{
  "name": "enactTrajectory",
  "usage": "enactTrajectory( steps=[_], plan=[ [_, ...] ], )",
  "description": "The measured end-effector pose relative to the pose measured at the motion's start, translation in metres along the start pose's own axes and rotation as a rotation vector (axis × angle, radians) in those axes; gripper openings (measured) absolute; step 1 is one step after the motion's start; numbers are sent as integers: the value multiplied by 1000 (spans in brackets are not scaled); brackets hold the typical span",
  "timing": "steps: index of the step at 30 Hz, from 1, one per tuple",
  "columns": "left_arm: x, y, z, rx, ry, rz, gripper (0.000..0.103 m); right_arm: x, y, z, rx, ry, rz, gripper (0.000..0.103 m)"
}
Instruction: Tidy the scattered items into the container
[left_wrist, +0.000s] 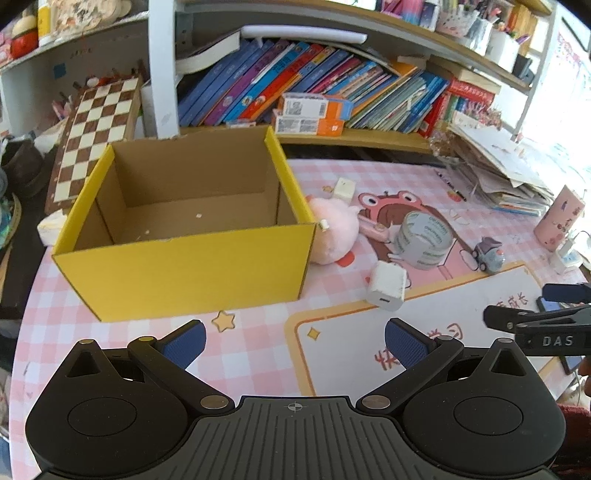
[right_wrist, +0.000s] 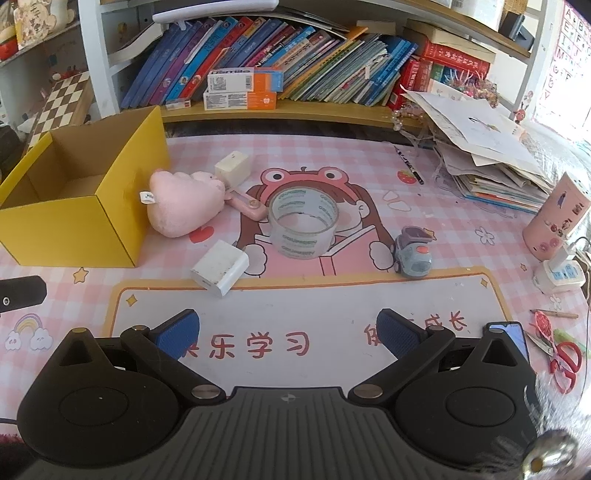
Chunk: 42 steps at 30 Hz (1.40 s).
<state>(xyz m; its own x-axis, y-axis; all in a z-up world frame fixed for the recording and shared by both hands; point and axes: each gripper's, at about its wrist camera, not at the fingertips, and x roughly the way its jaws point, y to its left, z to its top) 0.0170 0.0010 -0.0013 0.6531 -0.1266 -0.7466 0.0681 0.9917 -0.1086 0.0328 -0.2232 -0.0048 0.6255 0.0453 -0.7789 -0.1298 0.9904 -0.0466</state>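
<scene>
Left tongs (left_wrist: 294, 338) spread wide, empty, above mat, right tongs (right_wrist: 288, 330) likewise, level

We see the yellow cardboard box (left_wrist: 192, 266) hide part of the fluffy pink plush toy (left_wrist: 334, 230); the dark phone (right_wrist: 511, 338) sits half behind our right hand-held gripper (right_wrist: 288, 334), its screen unreadable

Tabletop (right_wrist: 295, 155) covered by pink checked cartoon mat. Directly on it: open yellow cardboard box (right_wrist: 74, 225) at left, interior empty; pink plush toy (right_wrist: 184, 206) touching the box's right wall; white charger block (right_wrist: 220, 267) lying near the box's front corner; second white block (right_wrist: 232, 166) behind the plush; tape roll (right_wrist: 303, 225) standing on its flat side mid-mat; grey toy car (right_wrist: 412, 253) to its right; paper stack (right_wrist: 491, 166) far right.
</scene>
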Motion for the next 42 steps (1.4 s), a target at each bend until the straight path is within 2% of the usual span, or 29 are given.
enactTrajectory(
  steps=[3, 16, 18, 21, 23, 30, 38, 42],
  plan=[
    [0, -4, 0, 9, -6, -13, 103, 1, 0, 1, -6, 0, 8, 103],
    [9, -20, 5, 41, 21, 20, 103, 7, -12, 5, -34, -14, 41, 103],
    [8, -22, 8, 41, -7, 17, 103, 7, -16, 6, -33, -21, 51, 103],
    [0, -25, 8, 34, -127, 4, 103, 6, -26, 8, -20, -52, 46, 103],
    [-2, -30, 8, 43, -179, 13, 103, 4, -32, 10, -16, -80, 37, 103],
    [11, -51, 13, 74, -209, -8, 103, 12, -59, 12, 1, -109, 32, 103],
    [36, -71, 21, 63, -136, 18, 103, 32, -93, 13, 50, -92, 25, 103],
    [56, -80, 23, 65, -62, 9, 103, 45, -114, 13, 100, -61, 50, 103]
  ],
)
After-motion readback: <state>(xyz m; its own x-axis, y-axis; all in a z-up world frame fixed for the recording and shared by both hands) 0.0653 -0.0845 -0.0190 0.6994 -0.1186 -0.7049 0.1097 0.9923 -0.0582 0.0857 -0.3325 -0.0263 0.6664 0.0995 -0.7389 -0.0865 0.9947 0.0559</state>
